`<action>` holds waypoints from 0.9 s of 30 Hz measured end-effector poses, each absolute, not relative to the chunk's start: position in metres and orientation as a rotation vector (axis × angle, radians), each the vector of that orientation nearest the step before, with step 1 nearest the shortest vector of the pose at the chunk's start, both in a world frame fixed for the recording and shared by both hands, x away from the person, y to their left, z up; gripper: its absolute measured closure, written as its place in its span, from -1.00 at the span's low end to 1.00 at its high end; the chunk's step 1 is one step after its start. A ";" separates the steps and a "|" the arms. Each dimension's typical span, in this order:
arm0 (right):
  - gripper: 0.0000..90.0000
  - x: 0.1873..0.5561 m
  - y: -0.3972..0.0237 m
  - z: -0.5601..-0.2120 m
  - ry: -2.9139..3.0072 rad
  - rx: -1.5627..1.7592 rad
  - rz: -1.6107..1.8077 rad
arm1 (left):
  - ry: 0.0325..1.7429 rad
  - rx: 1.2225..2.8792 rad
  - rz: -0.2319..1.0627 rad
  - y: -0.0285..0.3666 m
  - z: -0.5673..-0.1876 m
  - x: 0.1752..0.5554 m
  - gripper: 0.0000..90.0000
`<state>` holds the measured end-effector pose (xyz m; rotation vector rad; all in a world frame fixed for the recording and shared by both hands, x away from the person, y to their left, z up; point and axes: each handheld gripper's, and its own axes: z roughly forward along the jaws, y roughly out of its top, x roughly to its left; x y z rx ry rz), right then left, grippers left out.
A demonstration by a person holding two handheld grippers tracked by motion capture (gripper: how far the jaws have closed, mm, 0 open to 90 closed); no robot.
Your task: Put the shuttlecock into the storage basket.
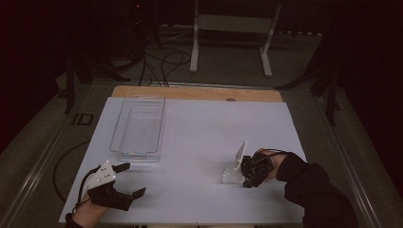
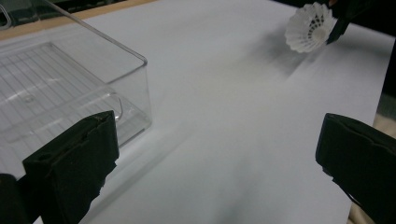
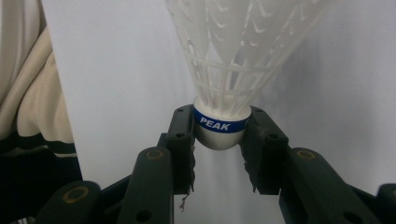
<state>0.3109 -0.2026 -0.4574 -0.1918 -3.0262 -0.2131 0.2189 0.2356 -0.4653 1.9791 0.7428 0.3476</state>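
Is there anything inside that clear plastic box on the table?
Nothing shows inside the clear box: through its walls its ribbed floor is bare in the left gripper view. One black tong of the left tongs covers its near corner there. The shuttlecock sits clamped in the right tongs, away from the box.

shuttlecocks: one, a white plastic shuttlecock (image 3: pixel 224 70) with a blue band reading PEAK round its cork, well to the right of the clear bin and nearer the person
clear bins: one clear bin (image 1: pixel 139 127), rectangular and see-through, with nothing inside it
grippers: two; the left gripper (image 1: pixel 131 179) just below the clear bin's near end with jaws wide apart, the right gripper (image 3: pixel 219 144) well to the right of the clear bin with jaws clamped on the shuttlecock's cork
white sheets: one white sheet (image 1: pixel 199 142) under the clear bin, covering most of the tabletop
tables: one wooden table (image 1: pixel 199 93), its bare edge showing beyond the clear bin's far end
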 end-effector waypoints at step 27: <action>0.47 0.302 -0.183 -0.445 -3.021 -0.029 -0.275 | 0.604 2.069 0.260 0.192 -0.397 0.250 -1.00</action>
